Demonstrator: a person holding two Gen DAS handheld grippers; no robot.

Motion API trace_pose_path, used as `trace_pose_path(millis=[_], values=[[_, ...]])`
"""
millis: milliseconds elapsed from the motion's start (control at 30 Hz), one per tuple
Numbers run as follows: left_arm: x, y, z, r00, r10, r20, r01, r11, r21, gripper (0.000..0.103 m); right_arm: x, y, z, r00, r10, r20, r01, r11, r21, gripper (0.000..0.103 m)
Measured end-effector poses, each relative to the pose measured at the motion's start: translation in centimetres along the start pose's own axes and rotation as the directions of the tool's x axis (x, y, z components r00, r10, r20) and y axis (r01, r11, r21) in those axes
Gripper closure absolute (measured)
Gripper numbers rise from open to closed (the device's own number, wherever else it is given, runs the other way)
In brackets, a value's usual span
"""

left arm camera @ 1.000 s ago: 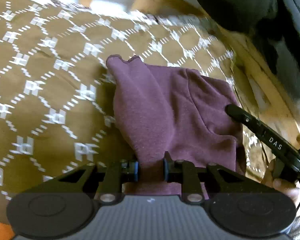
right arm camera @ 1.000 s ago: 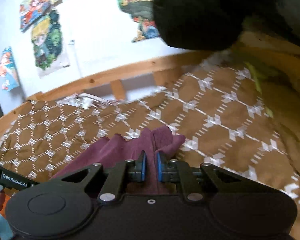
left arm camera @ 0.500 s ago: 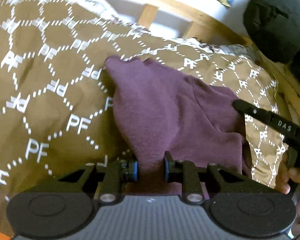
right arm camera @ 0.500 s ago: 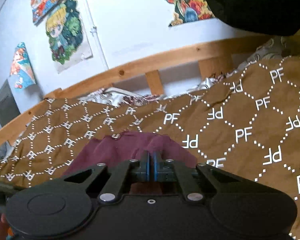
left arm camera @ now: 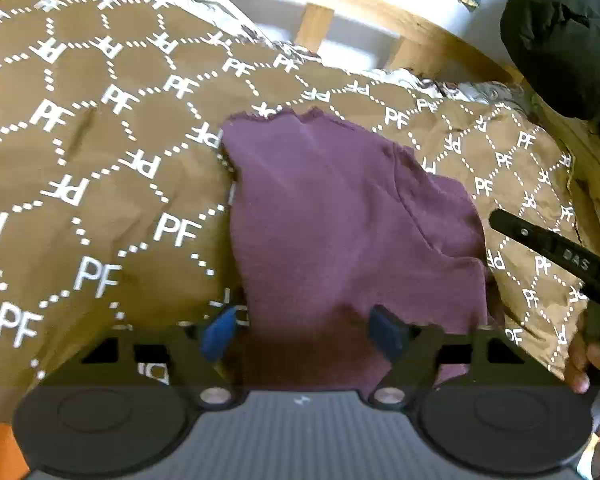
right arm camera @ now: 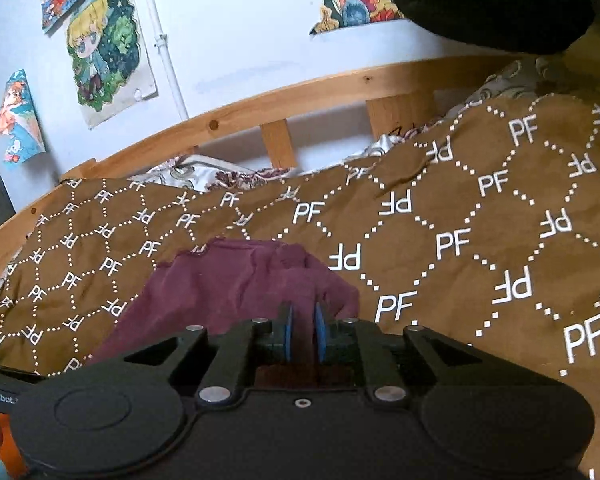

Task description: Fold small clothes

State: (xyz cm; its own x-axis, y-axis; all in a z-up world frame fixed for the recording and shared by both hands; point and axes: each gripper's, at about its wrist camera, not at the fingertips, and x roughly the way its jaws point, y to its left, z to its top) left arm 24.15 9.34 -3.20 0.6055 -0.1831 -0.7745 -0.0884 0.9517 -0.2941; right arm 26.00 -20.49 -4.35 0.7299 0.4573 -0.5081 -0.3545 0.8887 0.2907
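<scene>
A small maroon garment (left arm camera: 340, 232) lies folded on a brown bedcover printed with white "PF" letters (left arm camera: 100, 160). My left gripper (left arm camera: 304, 330) is open, its blue pads spread to either side of the garment's near edge. In the right wrist view the garment (right arm camera: 220, 292) lies just ahead of my right gripper (right arm camera: 301, 334), whose blue pads stand a narrow gap apart with maroon cloth between them. The right gripper's body (left arm camera: 556, 252) shows at the right of the left wrist view, beside the garment's right edge.
A wooden bed rail (right arm camera: 300, 96) runs along the far side, with a white wall and posters (right arm camera: 104, 52) behind. A black padded jacket (left arm camera: 560, 32) sits at the far right. A patterned sheet (right arm camera: 204, 172) shows under the bedcover's far edge.
My left gripper has opened wide and let go of the garment's near edge. My right gripper's pads have parted slightly from the tight pinch. The garment has settled flatter on the bedcover.
</scene>
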Motion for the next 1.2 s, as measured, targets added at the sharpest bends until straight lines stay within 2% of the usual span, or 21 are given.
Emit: trace_pose_path(millis=[100,200,233,267,300,367,433,567,767,900,1200], values=[[-2.2,-0.4,-0.6,0.998,0.034,0.057,-0.033,0.999,-0.008,0.008,-1.7,0.8,-0.1,1.0,-0.004,0.028,0.005,0.999,-0.038,0.074],[-4.2,-1.2,-1.5,0.992,0.058,0.11,-0.059,0.998,0.01,0.001,-4.1,1.7,-0.4,0.998,-0.001,0.057,0.005,0.997,-0.081,0.048],[-4.8,-1.5,-1.8,0.989,0.07,0.129,-0.073,0.997,0.015,0.001,-5.0,2.0,-0.5,0.998,0.003,0.067,0.003,0.996,-0.09,0.035],[-5.5,-1.8,-2.2,0.986,0.082,0.147,-0.087,0.996,0.022,0.001,-5.9,2.2,-0.7,0.997,0.01,0.077,-0.003,0.995,-0.098,0.027],[-6.2,-2.1,-2.6,0.982,0.095,0.163,-0.101,0.994,0.028,0.001,-7.0,2.4,-0.9,0.996,0.016,0.086,-0.007,0.994,-0.107,0.023],[-7.6,-2.8,-3.7,0.97,0.138,0.201,-0.15,0.988,0.047,0.001,-8.9,2.8,-1.3,0.995,0.016,0.101,-0.005,0.993,-0.114,0.01],[-8.8,-3.5,-4.9,0.959,0.159,0.233,-0.18,0.981,0.072,0.001,-10.8,3.3,-2.1,0.993,0.024,0.116,-0.009,0.992,-0.123,0.004],[-10.7,-4.8,-7.3,0.94,0.201,0.277,-0.242,0.963,0.121,0.0,-14.4,3.8,-4.0,0.988,0.017,0.152,0.001,0.993,-0.117,0.001],[-12.7,-5.8,-10.2,0.928,0.209,0.309,-0.273,0.945,0.179,0.0,-18.1,3.5,-6.9,0.983,-0.041,0.18,0.056,0.995,-0.078,0.001],[-13.6,-5.7,-11.6,0.931,0.195,0.307,-0.257,0.95,0.176,0.0,-19.7,3.6,-8.3,0.982,-0.061,0.18,0.075,0.995,-0.072,0.001],[-15.1,-4.6,-14.2,0.928,0.184,0.326,-0.244,0.957,0.157,0.0,-21.4,4.6,-10.9,0.987,-0.062,0.149,0.075,0.994,-0.084,0.001]])
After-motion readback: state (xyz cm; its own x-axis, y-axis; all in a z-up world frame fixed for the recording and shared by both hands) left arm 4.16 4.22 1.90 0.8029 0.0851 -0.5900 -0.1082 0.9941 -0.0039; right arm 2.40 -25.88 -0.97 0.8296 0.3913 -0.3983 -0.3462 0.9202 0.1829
